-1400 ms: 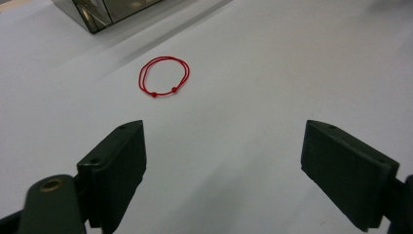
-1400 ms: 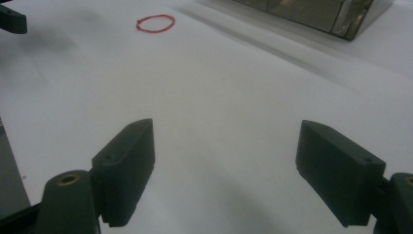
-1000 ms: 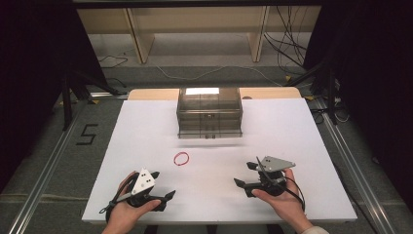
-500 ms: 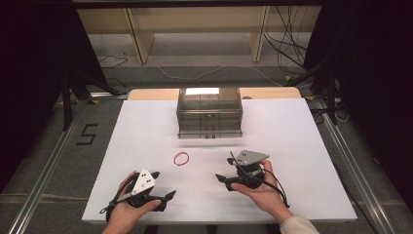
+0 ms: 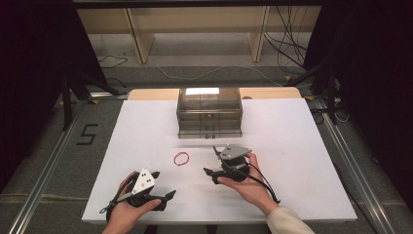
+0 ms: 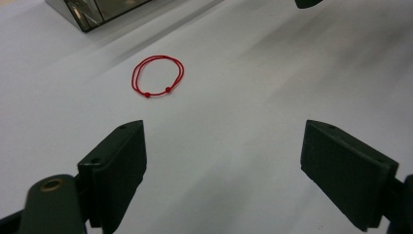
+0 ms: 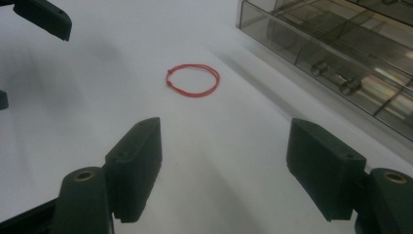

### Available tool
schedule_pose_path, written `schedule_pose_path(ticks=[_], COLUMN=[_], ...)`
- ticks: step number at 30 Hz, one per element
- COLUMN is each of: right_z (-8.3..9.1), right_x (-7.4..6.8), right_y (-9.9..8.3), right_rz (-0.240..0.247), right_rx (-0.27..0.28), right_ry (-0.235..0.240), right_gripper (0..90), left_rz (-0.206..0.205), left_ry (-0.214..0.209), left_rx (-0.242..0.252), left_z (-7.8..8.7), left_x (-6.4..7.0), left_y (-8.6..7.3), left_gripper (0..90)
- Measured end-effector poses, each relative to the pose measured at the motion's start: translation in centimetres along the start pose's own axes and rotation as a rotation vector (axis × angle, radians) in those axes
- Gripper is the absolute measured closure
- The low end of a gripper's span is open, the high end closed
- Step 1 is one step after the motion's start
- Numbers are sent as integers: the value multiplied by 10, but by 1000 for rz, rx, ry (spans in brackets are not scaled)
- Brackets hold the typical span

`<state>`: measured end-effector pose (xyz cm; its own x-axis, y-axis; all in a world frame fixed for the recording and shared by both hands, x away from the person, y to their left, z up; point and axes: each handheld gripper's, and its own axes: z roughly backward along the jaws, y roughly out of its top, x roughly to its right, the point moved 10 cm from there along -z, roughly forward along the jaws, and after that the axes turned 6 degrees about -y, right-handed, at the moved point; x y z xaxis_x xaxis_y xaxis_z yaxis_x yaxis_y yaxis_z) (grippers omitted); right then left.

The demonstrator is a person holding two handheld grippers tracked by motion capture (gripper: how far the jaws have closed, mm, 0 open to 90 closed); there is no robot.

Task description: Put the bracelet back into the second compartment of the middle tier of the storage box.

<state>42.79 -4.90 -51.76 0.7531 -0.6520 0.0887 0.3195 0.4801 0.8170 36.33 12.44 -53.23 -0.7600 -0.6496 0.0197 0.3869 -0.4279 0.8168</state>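
High view: a thin red string loop (image 5: pixel 181 158) is seen lying flat on the white desk (image 5: pixel 302 146), in front of a smoky clear plastic drawer box (image 5: pixel 210 111) that stands at the far middle of the desk. The loop lies well apart from the box and touches neither tool. The right tool (image 5: pixel 213 162) is held just to the right of the loop, pointed toward it, while the left tool (image 5: pixel 163 185) is held low at the near edge, nearer the person.

In the right gripper view the jaws are seen spread wide with nothing between them, and the loop (image 7: pixel 193 80) is framed ahead of them, slightly to the left of the gap. In the left gripper view the jaws are likewise spread and empty, the loop (image 6: pixel 158 75) lying ahead and to the left. Two small knots or beads appear on the string, though this is hard to make out.

The step in hand is judged to be the approach for a pick-up of the loop, most likely by the right tool. A low, flat descent is called for next, with one jaw brought inside or under the thin string so that it is pinched rather than pushed along the smooth surface.
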Motion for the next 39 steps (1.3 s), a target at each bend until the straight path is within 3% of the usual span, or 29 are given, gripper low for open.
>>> schedule_pose_path(ticks=[8,16,23,39], right_z=[-20,-38,-58,-104], right_x=[-16,-27,-37,-49], right_y=[10,19,26,25], right_rz=[23,59,53,85], right_rx=[-22,-31,-49,-163], right_ry=[62,96,113,148], right_gripper=[346,372,412,512], left_rz=[2,2,0,-3], left_ry=[1,0,-3,-5], left_rx=[0,2,3,4], left_z=[-1,-1,-1,-1], left_x=[0,0,1,1], left_y=[0,0,0,0], left_gripper=[170,170,170,173])
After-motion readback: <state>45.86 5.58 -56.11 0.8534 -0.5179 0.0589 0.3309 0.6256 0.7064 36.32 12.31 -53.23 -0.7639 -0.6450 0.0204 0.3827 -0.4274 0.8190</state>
